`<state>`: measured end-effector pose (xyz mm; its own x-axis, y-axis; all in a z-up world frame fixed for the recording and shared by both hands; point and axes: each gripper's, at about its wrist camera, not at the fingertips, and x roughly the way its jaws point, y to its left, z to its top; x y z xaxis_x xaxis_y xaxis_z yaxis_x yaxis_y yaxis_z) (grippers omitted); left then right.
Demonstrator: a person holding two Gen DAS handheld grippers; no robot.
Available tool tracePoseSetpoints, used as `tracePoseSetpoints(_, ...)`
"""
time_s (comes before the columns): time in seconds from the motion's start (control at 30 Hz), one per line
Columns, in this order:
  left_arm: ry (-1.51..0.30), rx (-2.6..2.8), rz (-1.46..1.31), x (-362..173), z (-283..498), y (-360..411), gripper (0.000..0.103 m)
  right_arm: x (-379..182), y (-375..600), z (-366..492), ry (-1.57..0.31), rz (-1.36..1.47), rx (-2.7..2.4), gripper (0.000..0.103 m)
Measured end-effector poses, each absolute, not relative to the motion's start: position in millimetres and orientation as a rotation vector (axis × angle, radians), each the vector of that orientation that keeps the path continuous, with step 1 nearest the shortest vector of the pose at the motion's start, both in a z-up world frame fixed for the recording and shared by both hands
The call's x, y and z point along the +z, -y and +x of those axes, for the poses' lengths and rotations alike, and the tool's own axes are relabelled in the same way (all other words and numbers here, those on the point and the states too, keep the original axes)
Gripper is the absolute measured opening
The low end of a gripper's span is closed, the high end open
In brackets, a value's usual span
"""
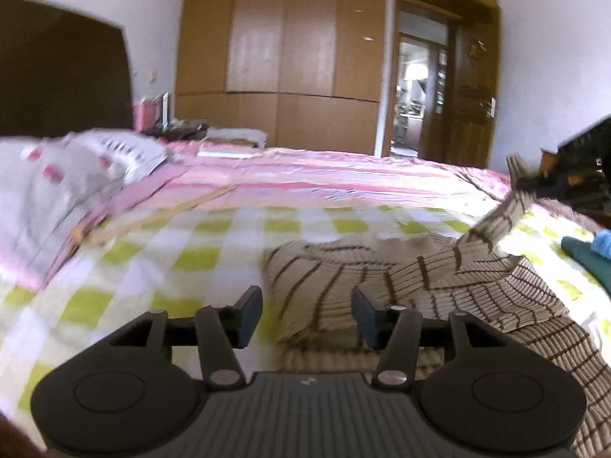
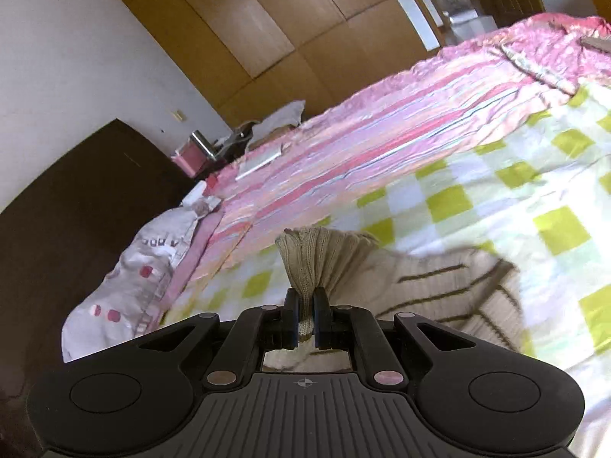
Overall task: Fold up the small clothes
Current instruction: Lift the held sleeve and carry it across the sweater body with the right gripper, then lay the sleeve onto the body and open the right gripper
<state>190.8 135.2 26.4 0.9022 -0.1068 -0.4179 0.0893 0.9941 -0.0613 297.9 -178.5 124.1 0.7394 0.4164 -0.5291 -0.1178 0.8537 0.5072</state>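
Note:
A beige knit sweater with brown grid lines [image 1: 439, 290] lies crumpled on the green-and-white checked blanket [image 1: 191, 252]. My left gripper [image 1: 307, 313] is open and empty, low over the sweater's near left edge. My right gripper [image 2: 305, 318] is shut on the sweater's ribbed cuff [image 2: 317, 259] and holds it above the bed. In the left wrist view the right gripper [image 1: 534, 181] appears at the far right, lifting a sleeve [image 1: 500, 217] up off the pile. The rest of the sweater [image 2: 450, 286] hangs to the right below it.
A pink striped sheet [image 1: 324, 179] covers the far bed. A grey-white pillow [image 1: 68, 187] lies at the left. Teal and blue clothes [image 1: 588, 255] sit at the right edge. A wooden wardrobe [image 1: 298, 38] and open doorway [image 1: 416, 87] stand behind.

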Motion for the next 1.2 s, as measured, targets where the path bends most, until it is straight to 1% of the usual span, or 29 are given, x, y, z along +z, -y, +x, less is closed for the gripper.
tracePoseSetpoints(0.1, -0.469, -0.125, -0.012, 23.0, 208.6, -118.0, 0.059, 93.9, 203.0, 306.9, -0.731, 0.500, 0.226, 0.008)
tracePoseSetpoints(0.27, -0.587, -0.142, 0.074, -4.0, 232.9, -92.1, 0.059, 39.6, 237.5, 290.9, -0.807, 0.586, 0.171, 0.008)
tracePoseSetpoints(0.4, -0.620, -0.154, 0.137, -9.6, 231.4, -80.0, 0.060, 21.1, 253.4, 280.7, -0.809, 0.656, 0.173, 0.008)
tracePoseSetpoints(0.57, -0.598, -0.174, 0.113, 3.2, 230.3, -79.9, 0.060, 18.4, 257.8, 283.3, -0.794, 0.674, 0.193, 0.009)
tracePoseSetpoints(0.63, -0.578, -0.175, 0.090, 8.7, 233.7, -79.6, 0.060, 15.8, 258.9, 282.3, -0.790, 0.674, 0.199, 0.012)
tracePoseSetpoints(0.73, -0.580, -0.164, 0.108, 5.9, 245.2, -75.9, 0.060, 13.2, 262.1, 280.3, -0.792, 0.686, 0.213, 0.014)
tracePoseSetpoints(0.8, -0.606, -0.164, 0.113, -0.7, 251.9, -74.9, 0.060, 15.5, 265.6, 276.7, -0.783, 0.696, 0.215, 0.016)
tracePoseSetpoints(0.87, -0.638, -0.164, 0.131, -8.1, 254.4, -73.3, 0.060, 17.9, 270.1, 273.7, -0.777, 0.706, 0.217, 0.025)
tracePoseSetpoints(0.93, -0.644, -0.179, 0.151, -10.8, 249.6, -71.2, 0.060, 19.9, 276.9, 271.2, -0.766, 0.739, 0.220, 0.029)
tracePoseSetpoints(1.07, -0.655, -0.194, 0.193, -11.6, 240.0, -68.0, 0.060, 21.4, 281.2, 269.7, -0.760, 0.782, 0.232, 0.031)
tracePoseSetpoints(1.2, -0.641, -0.210, 0.181, -2.1, 233.3, -71.1, 0.060, 21.9, 268.0, 275.6, -0.799, 0.725, 0.236, 0.033)
